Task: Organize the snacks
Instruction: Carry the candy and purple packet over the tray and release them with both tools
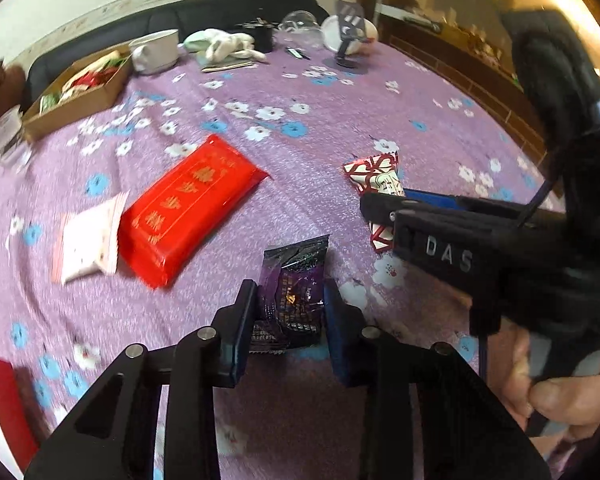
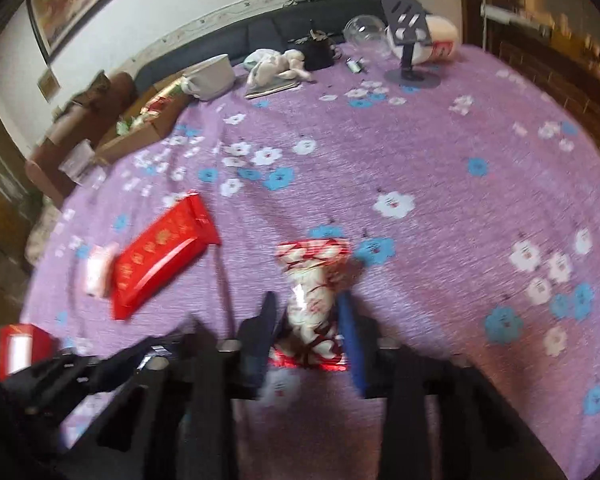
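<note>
I have a snack in each gripper. My left gripper [image 1: 290,312] is clamped on the dark purple packet [image 1: 294,292], both pads pressing its sides so it stands up between them rather than lying flat on the purple flowered tablecloth [image 1: 320,92]. My right gripper [image 2: 306,320] is closed on the red-and-white wrapped snack [image 2: 312,296], pinched across its middle with the crimped ends sticking out above and below the pads. Both grips sit mid-body, which I judge keeps the crinkly wrappers from slipping out. The likely destination is the cardboard box [image 1: 76,108] at the far left edge of the table, which already holds other wrapped items. Still loose on the cloth towards the left edge are the long red packet [image 1: 192,208] and, touching its end, a pale pink packet [image 1: 86,240]. Those will need their own trips.
</note>
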Demonstrator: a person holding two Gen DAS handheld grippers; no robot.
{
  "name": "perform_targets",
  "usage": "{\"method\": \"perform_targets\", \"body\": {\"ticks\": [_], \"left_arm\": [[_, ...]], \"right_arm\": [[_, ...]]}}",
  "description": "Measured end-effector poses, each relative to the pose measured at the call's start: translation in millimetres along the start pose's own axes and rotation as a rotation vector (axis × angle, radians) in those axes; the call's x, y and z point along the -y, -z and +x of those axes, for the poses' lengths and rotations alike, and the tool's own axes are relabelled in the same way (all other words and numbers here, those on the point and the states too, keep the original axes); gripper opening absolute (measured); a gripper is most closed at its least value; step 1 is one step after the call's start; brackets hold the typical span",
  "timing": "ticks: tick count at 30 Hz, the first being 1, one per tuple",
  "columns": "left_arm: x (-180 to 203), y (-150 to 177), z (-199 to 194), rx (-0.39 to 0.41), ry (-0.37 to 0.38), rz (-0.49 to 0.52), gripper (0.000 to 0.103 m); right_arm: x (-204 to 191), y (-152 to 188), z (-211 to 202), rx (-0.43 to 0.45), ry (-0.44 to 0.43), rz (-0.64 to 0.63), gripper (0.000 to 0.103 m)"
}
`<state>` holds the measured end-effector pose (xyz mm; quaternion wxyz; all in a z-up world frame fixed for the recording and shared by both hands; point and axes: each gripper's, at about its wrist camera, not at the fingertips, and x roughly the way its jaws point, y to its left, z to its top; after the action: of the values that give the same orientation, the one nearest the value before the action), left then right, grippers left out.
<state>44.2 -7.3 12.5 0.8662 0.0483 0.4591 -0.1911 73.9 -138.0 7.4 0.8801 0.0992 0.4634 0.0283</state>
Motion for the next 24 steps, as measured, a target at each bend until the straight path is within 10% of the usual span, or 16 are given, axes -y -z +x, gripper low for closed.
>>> {"method": "perform_targets", "body": {"ticks": [6,17,24], "left_arm": [[-6.6,23.8,-33.3,0.042,0.007,-0.058,0.030],[6.1,88.4,-118.6,0.173,-0.050,0.000,0.030],[13.2,108.5,-148.3,0.236,-0.029,-0.007,0.030]], "right_arm": [[10.3,-1.8,-2.1,0.016,-0.063,0.065,0.025],[37.9,17.3,-35.8,0.064,-0.427,0.266,0.024],[37.9,55.6,-91.9,0.115,-0.422,0.210,0.024]]}}
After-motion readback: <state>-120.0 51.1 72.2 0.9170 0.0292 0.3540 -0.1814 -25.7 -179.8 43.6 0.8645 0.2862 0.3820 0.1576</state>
